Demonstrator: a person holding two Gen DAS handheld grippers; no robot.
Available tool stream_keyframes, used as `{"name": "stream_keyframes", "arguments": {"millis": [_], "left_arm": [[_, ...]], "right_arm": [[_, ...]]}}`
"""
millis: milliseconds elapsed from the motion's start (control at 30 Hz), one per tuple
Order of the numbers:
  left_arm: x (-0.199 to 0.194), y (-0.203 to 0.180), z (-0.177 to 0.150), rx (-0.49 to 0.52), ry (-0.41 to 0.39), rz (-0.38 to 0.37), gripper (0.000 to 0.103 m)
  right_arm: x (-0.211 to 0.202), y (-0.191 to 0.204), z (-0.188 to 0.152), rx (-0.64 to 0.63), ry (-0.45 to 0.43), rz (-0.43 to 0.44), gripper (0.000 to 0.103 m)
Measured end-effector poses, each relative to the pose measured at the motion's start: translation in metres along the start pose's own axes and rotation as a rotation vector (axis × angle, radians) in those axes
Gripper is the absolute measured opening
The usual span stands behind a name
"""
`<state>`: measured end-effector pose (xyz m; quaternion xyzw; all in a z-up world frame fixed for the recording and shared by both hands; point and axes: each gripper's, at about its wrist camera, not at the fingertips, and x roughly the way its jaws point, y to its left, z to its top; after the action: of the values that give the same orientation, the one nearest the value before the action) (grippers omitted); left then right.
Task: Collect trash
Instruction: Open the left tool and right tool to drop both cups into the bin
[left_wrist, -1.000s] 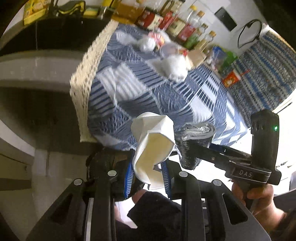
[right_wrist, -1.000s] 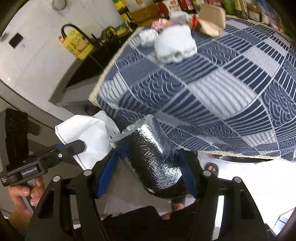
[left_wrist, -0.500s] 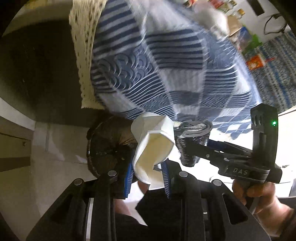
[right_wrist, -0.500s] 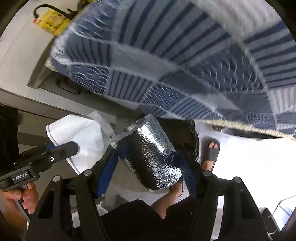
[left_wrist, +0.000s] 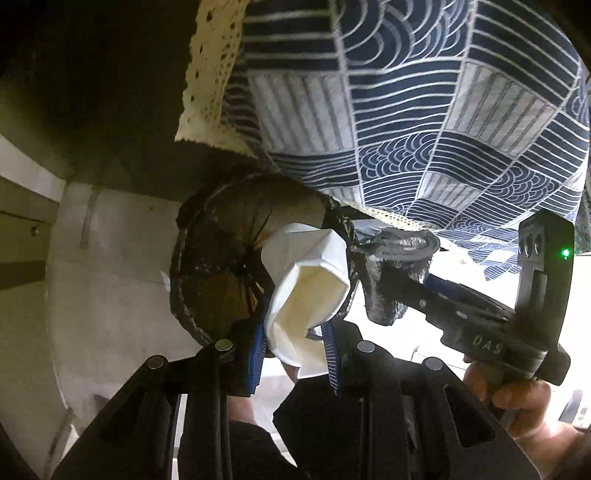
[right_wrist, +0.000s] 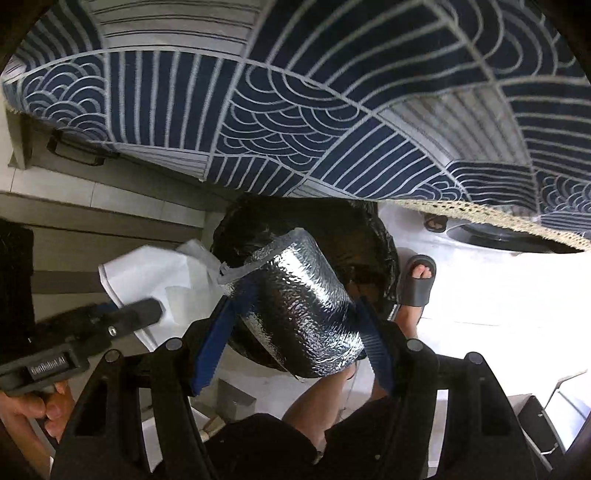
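bin (left_wrist: 221, 258): contents too dark | tablecloth (right_wrist: 332, 110): cut off, hides tabletop

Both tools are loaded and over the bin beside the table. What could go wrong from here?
1. The crushed paper cup in the left tool overlaps the bin rim, so on release it could catch there and land outside.
2. The silver foil roll in the right tool is bulky; the two pieces crowd each other and could jam if dropped together.
3. The tablecloth hem overhangs the bin's far side and may snag a tool.
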<state>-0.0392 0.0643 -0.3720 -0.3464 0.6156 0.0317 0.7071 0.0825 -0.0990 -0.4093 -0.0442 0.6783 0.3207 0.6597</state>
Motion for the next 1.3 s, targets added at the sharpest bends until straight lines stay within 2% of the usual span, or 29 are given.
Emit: {"name": "stream_keyframes", "arguments": {"millis": [100, 133, 167, 233, 433, 800, 867, 1000, 1167, 1233, 1300], "left_arm": [[0.002, 0.002, -0.004, -0.019, 0.001, 0.017, 0.031], [0.003, 0.003, -0.004, -0.026, 0.005, 0.035, 0.035], [0.003, 0.004, -0.005, -0.029, 0.006, 0.047, 0.043], [0.003, 0.005, -0.004, -0.035, -0.001, 0.039, 0.043], [0.001, 0.006, -0.006, -0.029, -0.008, 0.050, 0.043], [-0.025, -0.016, -0.004, 0.049, -0.046, 0.083, 0.044], [-0.032, -0.020, -0.004, 0.058, -0.058, 0.083, 0.050], [-0.045, -0.030, -0.004, 0.078, -0.066, 0.079, 0.050], [-0.078, -0.051, -0.002, 0.134, -0.120, 0.066, 0.050], [-0.089, -0.058, -0.003, 0.153, -0.140, 0.066, 0.055], [-0.101, -0.064, -0.003, 0.162, -0.163, 0.077, 0.056]], "right_arm": [[0.007, -0.003, 0.002, 0.051, 0.012, 0.043, 0.071], [0.009, -0.003, 0.003, 0.054, 0.016, 0.038, 0.072], [0.010, -0.003, 0.003, 0.053, 0.013, 0.025, 0.072], [0.012, -0.003, 0.002, 0.057, 0.005, 0.024, 0.076], [0.000, -0.007, -0.005, 0.060, -0.001, 0.007, 0.077], [-0.034, -0.011, -0.013, 0.069, -0.045, -0.028, 0.077], [-0.040, -0.012, -0.013, 0.066, -0.054, -0.031, 0.077], [-0.057, -0.010, -0.016, 0.063, -0.068, -0.031, 0.077], [-0.085, 0.002, -0.018, 0.035, -0.121, -0.029, 0.077], [-0.099, 0.008, -0.021, 0.025, -0.147, -0.029, 0.077], [-0.112, 0.012, -0.024, 0.019, -0.171, -0.027, 0.077]]}}
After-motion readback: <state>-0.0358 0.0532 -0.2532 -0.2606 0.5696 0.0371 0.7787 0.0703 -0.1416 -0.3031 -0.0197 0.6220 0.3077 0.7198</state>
